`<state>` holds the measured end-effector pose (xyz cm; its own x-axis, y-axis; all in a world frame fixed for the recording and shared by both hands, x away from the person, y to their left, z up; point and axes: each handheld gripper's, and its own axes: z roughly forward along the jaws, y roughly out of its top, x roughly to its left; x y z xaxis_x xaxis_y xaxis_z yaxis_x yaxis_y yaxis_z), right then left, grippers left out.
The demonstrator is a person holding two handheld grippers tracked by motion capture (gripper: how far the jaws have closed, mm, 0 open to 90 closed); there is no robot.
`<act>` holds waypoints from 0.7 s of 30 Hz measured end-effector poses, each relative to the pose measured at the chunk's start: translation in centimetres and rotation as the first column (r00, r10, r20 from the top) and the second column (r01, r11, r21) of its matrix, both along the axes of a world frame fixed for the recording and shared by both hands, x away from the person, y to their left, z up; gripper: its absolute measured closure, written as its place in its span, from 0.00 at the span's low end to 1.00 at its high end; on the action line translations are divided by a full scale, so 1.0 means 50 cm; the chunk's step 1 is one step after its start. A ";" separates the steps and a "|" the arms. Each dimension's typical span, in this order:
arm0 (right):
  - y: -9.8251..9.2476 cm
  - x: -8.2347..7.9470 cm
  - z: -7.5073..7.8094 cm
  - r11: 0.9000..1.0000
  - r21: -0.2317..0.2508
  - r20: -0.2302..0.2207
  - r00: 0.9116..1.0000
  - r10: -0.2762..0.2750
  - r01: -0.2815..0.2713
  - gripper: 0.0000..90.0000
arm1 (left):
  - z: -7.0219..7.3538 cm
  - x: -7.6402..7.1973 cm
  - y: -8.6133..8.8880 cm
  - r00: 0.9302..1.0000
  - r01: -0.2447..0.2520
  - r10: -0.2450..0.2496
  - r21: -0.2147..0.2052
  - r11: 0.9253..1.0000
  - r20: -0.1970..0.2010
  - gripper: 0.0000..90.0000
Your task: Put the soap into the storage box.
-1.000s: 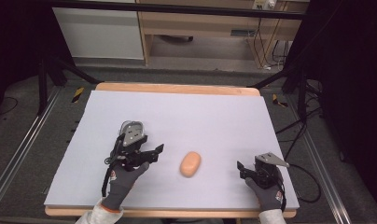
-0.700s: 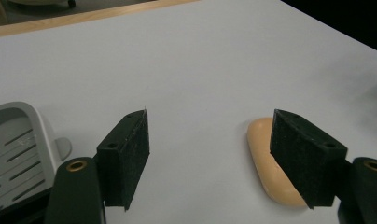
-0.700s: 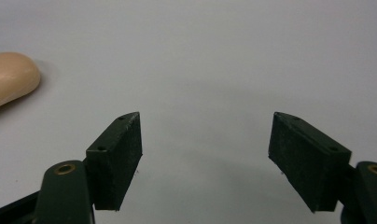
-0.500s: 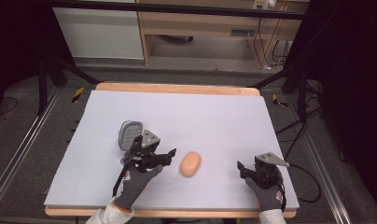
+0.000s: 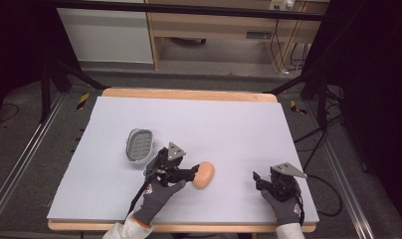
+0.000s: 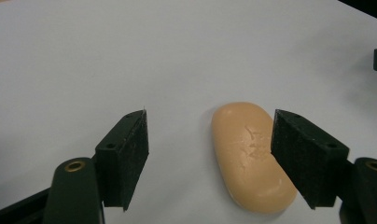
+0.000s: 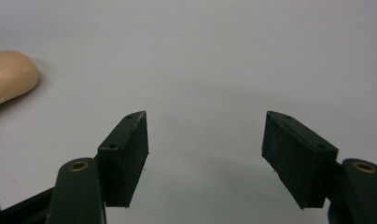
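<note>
Since the earlier frame the left gripper point(image 5: 191, 173) has slid right across the counter point(image 5: 229, 124), leaving the dish point(image 5: 139, 145) behind it at the left, and now reaches the soap point(image 5: 203, 175). The right gripper point(image 5: 258, 179) has not shifted; it rests near the right front edge, jaws apart, nothing between them.

The soap lies near the front of the counter, a little left of centre, between the two hands and much nearer the left one. In the left gripper view the jaws stand wide apart and the soap point(image 6: 252, 156) sits off-centre in the gap: its right flank is at or just behind the right pad, while a broad strip of bare counter separates it from the left pad. Its long axis runs roughly along the gripper's reach, leaning slightly right toward the near end, so the jaws would close across its short width. My judgement is that the gripper needs a small shift toward its right before closing, or the bar will be pushed sideways.

The soap is a smooth, rounded oblong bar, peach-tan, with a faint stamped mark on top; likely slick and hard. The pads are black, blocky and matte. The dish is a grey oval with a ribbed floor. The counter is a pale lavender sheet, flat and matte, over a wooden board.
</note>
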<state>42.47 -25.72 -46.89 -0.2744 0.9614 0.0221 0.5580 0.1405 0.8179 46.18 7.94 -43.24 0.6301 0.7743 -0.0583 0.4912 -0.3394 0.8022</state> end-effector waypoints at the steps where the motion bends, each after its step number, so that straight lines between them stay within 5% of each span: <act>1: 0.000 0.000 0.000 1.000 -0.002 0.001 1.000 0.001 -0.001 0.35 | -0.001 -0.001 -0.004 1.000 0.001 -0.001 0.005 1.000 0.001 0.30; 21: 0.001 0.001 0.001 1.000 0.003 -0.005 1.000 0.002 -0.002 0.36 | -0.021 0.001 -0.055 0.998 0.049 -0.047 0.061 0.997 -0.039 0.27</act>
<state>42.52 -25.69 -46.86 -0.2763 0.9607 0.0265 0.5615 0.1390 0.8157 46.23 5.18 -44.31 0.6648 0.7462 -0.0357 0.5029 -0.4117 0.7600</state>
